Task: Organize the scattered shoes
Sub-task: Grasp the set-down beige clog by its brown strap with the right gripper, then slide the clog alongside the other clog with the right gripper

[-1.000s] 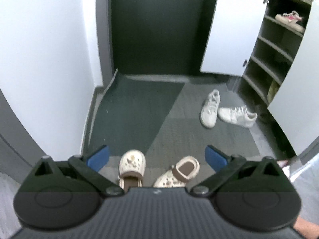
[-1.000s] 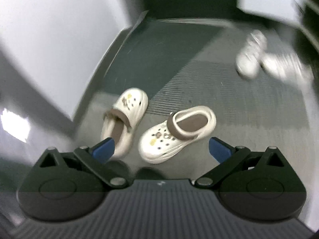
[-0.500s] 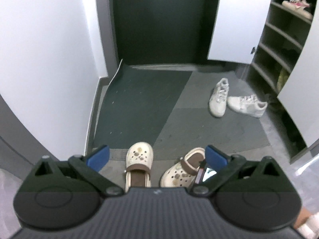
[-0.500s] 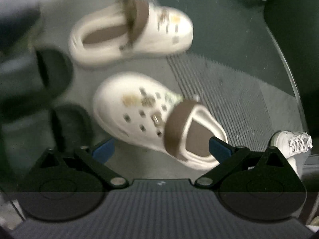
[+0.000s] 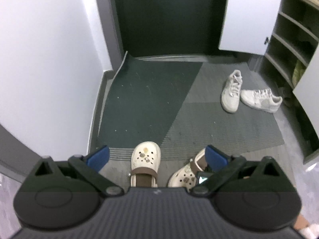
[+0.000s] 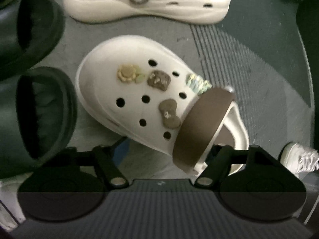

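Note:
Two cream clogs with brown straps lie on the grey mat. In the left wrist view one clog [image 5: 145, 159] sits below and between the blue pads of my open left gripper [image 5: 157, 155], untouched. My right gripper [image 6: 169, 149] is low over the other clog [image 6: 139, 91]. Its jaws are closing: one blue pad [image 6: 122, 148] stands outside the clog's side, and the other finger is hidden behind the brown strap [image 6: 201, 127] in the heel opening. No firm press shows. The first clog [image 6: 147, 0] lies just beyond.
Two white sneakers [image 5: 231, 93] [image 5: 261, 97] lie farther on the mat, near an open shoe cabinet [image 5: 289, 39] with shelves on the right. Two dark slippers [image 6: 39, 29] [image 6: 45, 111] sit just left of the clog. A white wall [image 5: 49, 59] bounds the left.
My right gripper rolled and dropped close onto the nearer clog, and its jaws narrowed around the heel end. My left gripper sank slightly toward the other clog, still open.

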A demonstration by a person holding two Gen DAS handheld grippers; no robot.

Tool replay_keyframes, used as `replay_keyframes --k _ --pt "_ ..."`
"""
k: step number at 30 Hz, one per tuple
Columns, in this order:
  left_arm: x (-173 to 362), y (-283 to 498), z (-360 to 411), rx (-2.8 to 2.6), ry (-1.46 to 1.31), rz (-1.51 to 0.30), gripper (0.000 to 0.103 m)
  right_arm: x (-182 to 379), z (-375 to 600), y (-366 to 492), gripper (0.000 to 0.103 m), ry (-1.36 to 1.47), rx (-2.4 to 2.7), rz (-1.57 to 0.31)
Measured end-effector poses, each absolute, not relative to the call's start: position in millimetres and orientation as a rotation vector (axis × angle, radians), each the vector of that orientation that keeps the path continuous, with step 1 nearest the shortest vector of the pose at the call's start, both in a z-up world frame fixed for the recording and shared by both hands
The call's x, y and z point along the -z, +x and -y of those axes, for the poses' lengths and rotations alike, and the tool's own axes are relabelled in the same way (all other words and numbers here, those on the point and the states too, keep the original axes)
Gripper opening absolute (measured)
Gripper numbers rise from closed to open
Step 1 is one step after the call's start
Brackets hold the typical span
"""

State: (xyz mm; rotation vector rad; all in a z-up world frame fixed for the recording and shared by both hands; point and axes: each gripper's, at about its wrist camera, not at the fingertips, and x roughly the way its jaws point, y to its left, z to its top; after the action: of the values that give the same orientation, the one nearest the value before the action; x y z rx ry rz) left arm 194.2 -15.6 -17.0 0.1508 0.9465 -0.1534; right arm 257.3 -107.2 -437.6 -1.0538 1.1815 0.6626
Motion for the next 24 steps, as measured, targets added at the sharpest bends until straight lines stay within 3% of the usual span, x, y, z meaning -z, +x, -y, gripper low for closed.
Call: replay_keyframes --k 2,7,12,18,24 --pt "16.8 194.1 16.8 0.164 0.154 -0.946 0.103 434.5 110.9 258.1 0.069 -1.02 -0.67 -1.179" --pt "13.8 194.6 5.7 0.149 0.123 -0.94 0.103 414.4 129.7 263.9 0.04 -0.825 -0.68 -1.199" --pt "8.5 195.3 -4.6 0.145 0.074 -0.937 0.103 396.0 144.2 274.1 0.028 -0.578 -0.597 -1.198" --pt "1.0 190.5 -9.8 0.126 0.061 -0.904 0.103 375.4 153.8 297.0 0.024 -0.064 -0.352 -1.132" --pt "1.8 192.2 -13.8 0.127 0.047 -0.921 0.103 377.4 121.0 297.2 0.026 0.013 -0.283 -1.138"
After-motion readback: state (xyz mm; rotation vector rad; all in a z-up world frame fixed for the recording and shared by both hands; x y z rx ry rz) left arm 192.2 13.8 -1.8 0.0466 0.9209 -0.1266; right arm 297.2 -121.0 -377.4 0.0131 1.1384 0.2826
